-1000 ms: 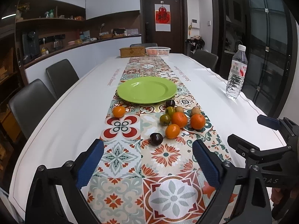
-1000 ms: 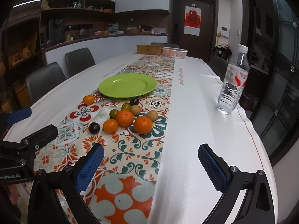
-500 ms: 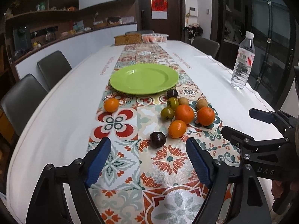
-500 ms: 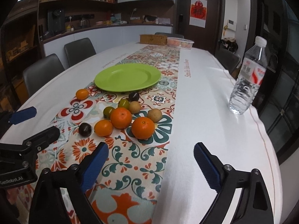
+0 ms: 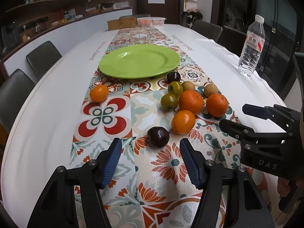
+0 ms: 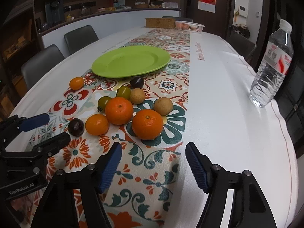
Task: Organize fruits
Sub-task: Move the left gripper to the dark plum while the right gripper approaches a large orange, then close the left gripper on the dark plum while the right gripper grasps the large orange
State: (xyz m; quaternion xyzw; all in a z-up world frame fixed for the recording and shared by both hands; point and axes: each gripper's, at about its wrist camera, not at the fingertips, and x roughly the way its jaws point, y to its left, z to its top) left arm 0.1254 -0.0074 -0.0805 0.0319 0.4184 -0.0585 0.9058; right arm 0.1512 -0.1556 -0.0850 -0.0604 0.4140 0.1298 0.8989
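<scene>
- Spanning both views we see a white table (image 5: 47, 114) with a patterned runner (image 6: 167, 38) down its middle.
- Green plate (image 5: 139, 60) sits on the runner, nothing on it.
- Water bottle (image 6: 271, 64) stands apart near the right edge.
- Our left gripper (image 5: 149, 148) is spread wide, holding nothing, just short of the dark plum (image 5: 158, 137).
- Our right gripper (image 6: 152, 152) is wide too, holding nothing, just before the nearest orange (image 6: 147, 124).
- Remaining fruits cluster between plate and grippers; one small orange (image 5: 99, 96) lies off left.
</scene>
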